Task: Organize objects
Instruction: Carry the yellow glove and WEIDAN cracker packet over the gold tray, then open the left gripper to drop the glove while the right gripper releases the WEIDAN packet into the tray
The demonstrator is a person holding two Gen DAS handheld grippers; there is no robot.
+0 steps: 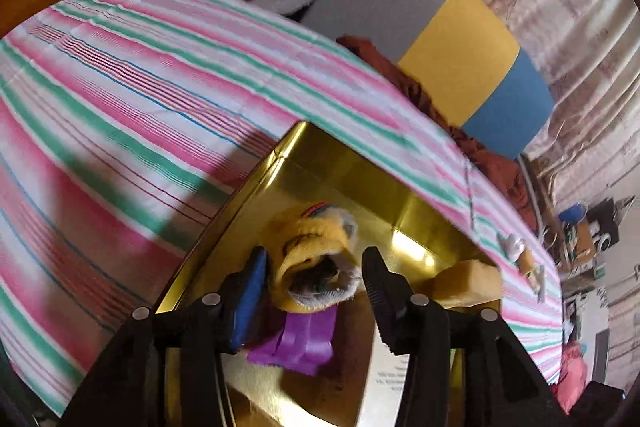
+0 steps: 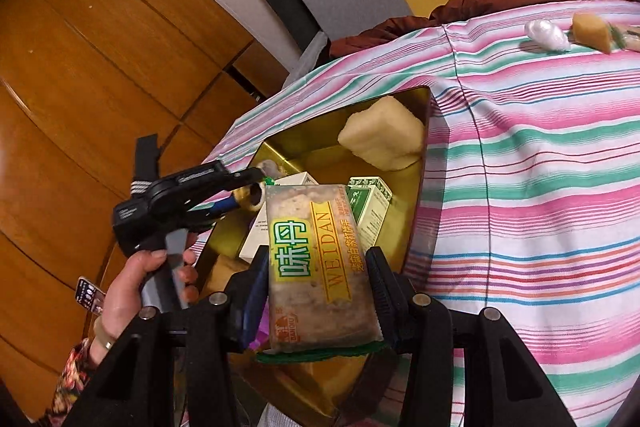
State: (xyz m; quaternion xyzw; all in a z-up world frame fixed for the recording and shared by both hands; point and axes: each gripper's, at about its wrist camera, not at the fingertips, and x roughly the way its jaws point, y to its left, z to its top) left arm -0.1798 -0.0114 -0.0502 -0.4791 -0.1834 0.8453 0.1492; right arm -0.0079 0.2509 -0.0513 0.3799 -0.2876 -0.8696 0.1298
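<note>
Sitting on the pink, green and white striped tablecloth [image 2: 540,167] is a shiny gold metal tin [image 2: 416,187], and it's getting pretty full. Inside there's a pale yellow foam block [image 2: 384,135] up in the far corner, a green-and-white printed carton [image 2: 372,207] and a plain white box [image 2: 260,227] beside it. The left gripper [image 1: 314,277] hangs over the tin with a small yellow plush toy [image 1: 312,251] between its jaws, which stand apart; the right pad isn't touching it, so it looks let go. Under the toy lies a purple ribbon piece [image 1: 304,343]. The right gripper [image 2: 318,287] is clamped on a clear-wrapped cracker packet [image 2: 320,267] reading "WEIDAN" with green Chinese characters, held just above the tin. The smaller print I can't make out.
</note>
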